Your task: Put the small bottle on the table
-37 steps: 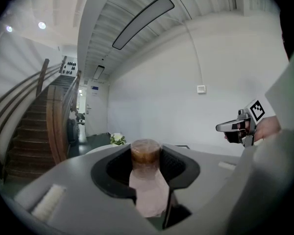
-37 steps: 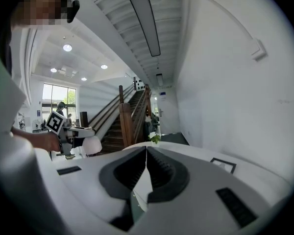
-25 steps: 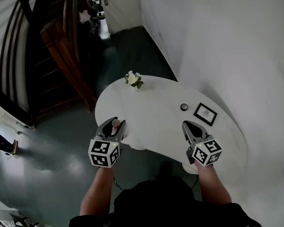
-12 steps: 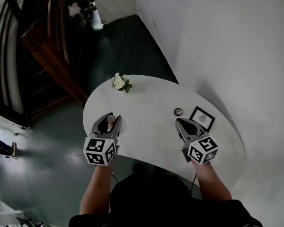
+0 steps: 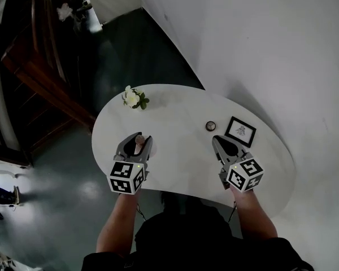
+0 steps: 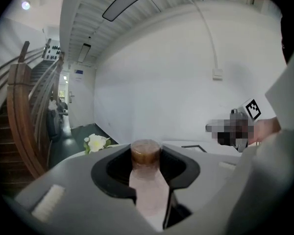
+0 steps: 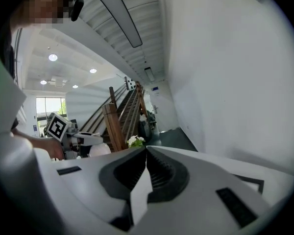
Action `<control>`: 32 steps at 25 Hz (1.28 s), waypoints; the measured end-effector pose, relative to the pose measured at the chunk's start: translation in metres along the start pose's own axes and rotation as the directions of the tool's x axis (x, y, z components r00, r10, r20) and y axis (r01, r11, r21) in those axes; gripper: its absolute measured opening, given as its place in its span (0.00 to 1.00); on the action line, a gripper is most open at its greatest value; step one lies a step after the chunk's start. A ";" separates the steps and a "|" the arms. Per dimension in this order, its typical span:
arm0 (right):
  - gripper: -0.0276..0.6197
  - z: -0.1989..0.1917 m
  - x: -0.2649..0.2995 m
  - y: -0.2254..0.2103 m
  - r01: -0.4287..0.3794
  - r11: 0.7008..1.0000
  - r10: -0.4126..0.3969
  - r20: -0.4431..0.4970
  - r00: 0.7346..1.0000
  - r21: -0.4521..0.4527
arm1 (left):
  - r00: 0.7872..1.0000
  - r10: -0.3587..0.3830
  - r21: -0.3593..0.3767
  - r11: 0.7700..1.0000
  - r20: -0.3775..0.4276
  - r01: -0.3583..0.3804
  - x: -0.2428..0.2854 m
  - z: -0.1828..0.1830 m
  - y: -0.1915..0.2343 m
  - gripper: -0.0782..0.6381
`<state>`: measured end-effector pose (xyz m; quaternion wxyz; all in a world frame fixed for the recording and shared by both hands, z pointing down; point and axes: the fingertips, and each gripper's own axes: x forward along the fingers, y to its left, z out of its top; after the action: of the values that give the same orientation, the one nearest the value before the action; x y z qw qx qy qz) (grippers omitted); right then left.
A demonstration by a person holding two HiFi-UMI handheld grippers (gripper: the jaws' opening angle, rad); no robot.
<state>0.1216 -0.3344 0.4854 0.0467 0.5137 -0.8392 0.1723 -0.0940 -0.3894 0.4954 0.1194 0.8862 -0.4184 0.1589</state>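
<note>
The small bottle [image 6: 146, 180], pale with a brown cap, stands upright between the jaws of my left gripper [image 6: 146, 166], which is shut on it. In the head view the bottle's cap [image 5: 139, 139] shows between the left gripper's [image 5: 137, 141] jaws, over the left part of the white table [image 5: 181, 134]. My right gripper [image 5: 219, 143] hangs over the table's right part with its jaws together and nothing between them; in the right gripper view [image 7: 146, 153] the tips meet.
A white flower [image 5: 132, 98] stands at the table's far left. A small round dark object [image 5: 211, 126] and a black-framed picture [image 5: 240, 131] lie just beyond the right gripper. A wooden staircase [image 5: 28, 66] rises at the left and a white wall [image 5: 260, 49] at the right.
Both grippers have moved forward over the table, the left one carrying the bottle in from the near edge. The head view has shifted, so the table sits lower left in the picture.
</note>
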 end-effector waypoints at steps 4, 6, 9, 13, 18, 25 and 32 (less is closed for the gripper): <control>0.06 -0.013 -0.004 -0.008 0.024 0.999 -0.024 -0.011 1.000 0.022 | 0.998 -0.058 -0.012 0.998 -0.014 0.058 0.029 -0.005 -0.012 0.31; 0.06 -0.019 -0.006 -0.011 0.032 0.999 -0.032 -0.018 0.999 0.027 | 0.996 -0.085 -0.032 0.996 -0.020 0.085 0.042 -0.006 -0.019 0.31; 0.06 -0.023 -0.011 -0.017 0.043 0.998 -0.042 -0.024 0.999 0.034 | 0.992 -0.119 -0.023 0.993 -0.032 0.118 0.059 -0.005 -0.033 0.31; 0.06 -0.024 -0.016 -0.022 0.050 0.998 -0.049 -0.030 0.998 0.034 | 0.987 -0.151 -0.004 0.989 -0.058 0.151 0.081 -0.008 -0.051 0.31; 0.06 -0.025 -0.022 -0.024 0.044 0.998 -0.043 -0.035 0.998 0.038 | 0.980 -0.170 -0.034 0.985 -0.107 0.167 0.105 -0.026 -0.065 0.31; 0.06 -0.033 -0.026 -0.029 0.033 0.998 -0.030 -0.044 0.999 0.060 | 0.965 -0.172 -0.011 0.985 -0.199 0.174 0.134 -0.060 -0.069 0.31; 0.06 -0.052 -0.018 -0.040 0.011 0.996 -0.006 -0.064 0.998 0.090 | 0.953 -0.169 0.022 0.984 -0.250 0.180 0.157 -0.082 -0.071 0.31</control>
<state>0.1605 -0.3186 0.5388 0.0507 0.5131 -0.8264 0.2262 0.0406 -0.4276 0.6252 0.1646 0.8953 -0.3170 0.2662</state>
